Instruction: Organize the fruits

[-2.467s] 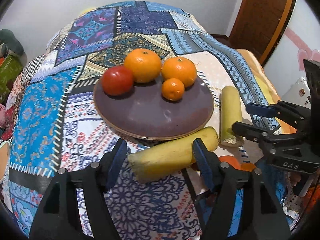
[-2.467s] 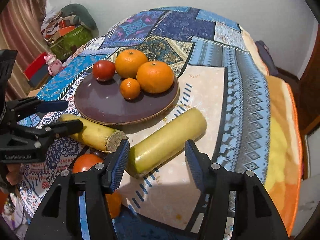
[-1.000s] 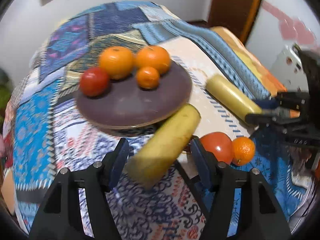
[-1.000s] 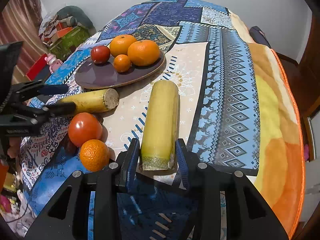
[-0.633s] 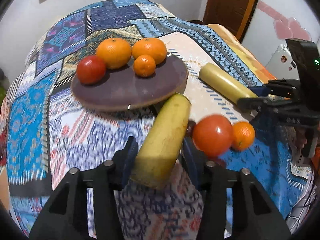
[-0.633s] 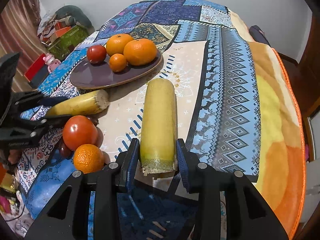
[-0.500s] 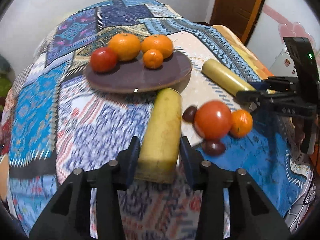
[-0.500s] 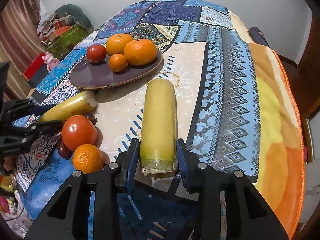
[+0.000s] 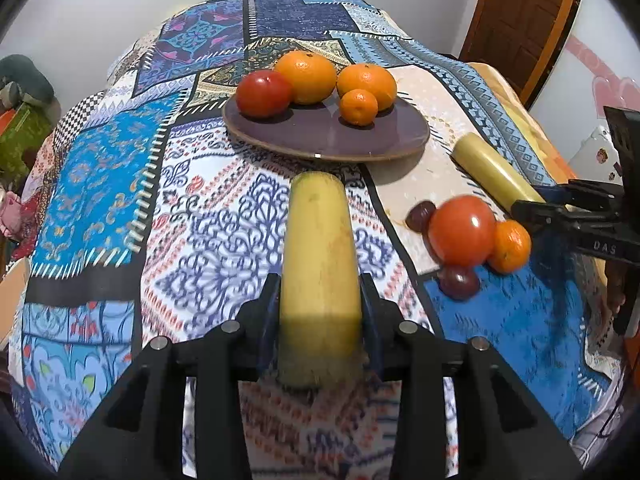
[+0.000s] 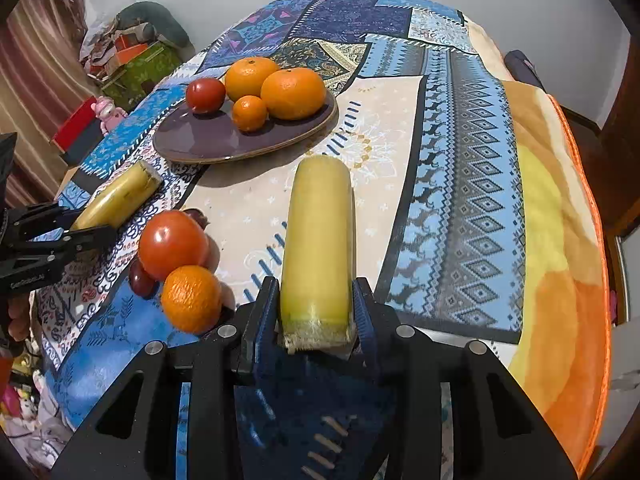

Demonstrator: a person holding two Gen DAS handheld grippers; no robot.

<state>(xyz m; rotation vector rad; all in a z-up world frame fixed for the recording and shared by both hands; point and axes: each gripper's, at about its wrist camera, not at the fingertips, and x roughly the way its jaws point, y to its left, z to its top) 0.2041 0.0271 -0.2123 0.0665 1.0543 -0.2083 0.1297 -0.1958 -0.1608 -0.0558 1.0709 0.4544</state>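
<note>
Two yellow stalk pieces are the things in hand. The left stalk (image 9: pixel 320 264) sits clamped between the fingers of the left gripper (image 9: pixel 320 320), its far end pointing straight ahead toward the purple plate (image 9: pixel 400 142). The right stalk (image 10: pixel 320 240) is pinched the same way at its cut, fibrous end by the right gripper (image 10: pixel 316 312), reaching forward along the fingers. Whether either piece is lifted clear of the patchwork cloth (image 10: pixel 460 160) or only resting on it is hard to tell from these angles.

Ahead of both tools, the plate already carries two large oranges (image 9: pixel 306 76), a small orange (image 9: pixel 359 107) and a red tomato (image 9: pixel 263 93), all crowded at its far side. Between the two grippers lies a loose cluster on the cloth: a big tomato (image 10: pixel 173 244), a small orange (image 10: pixel 191 298) touching it, and a few dark little fruits (image 9: pixel 458 282) tucked beside them.

Each grip is near one end, so the long free length could sag or swivel in the jaws. Swinging either stalk inward risks knocking the loose cluster, which would likely roll on the soft, uneven cloth. Set on the plate's near edge, a stalk might also tip it or roll back off.
</note>
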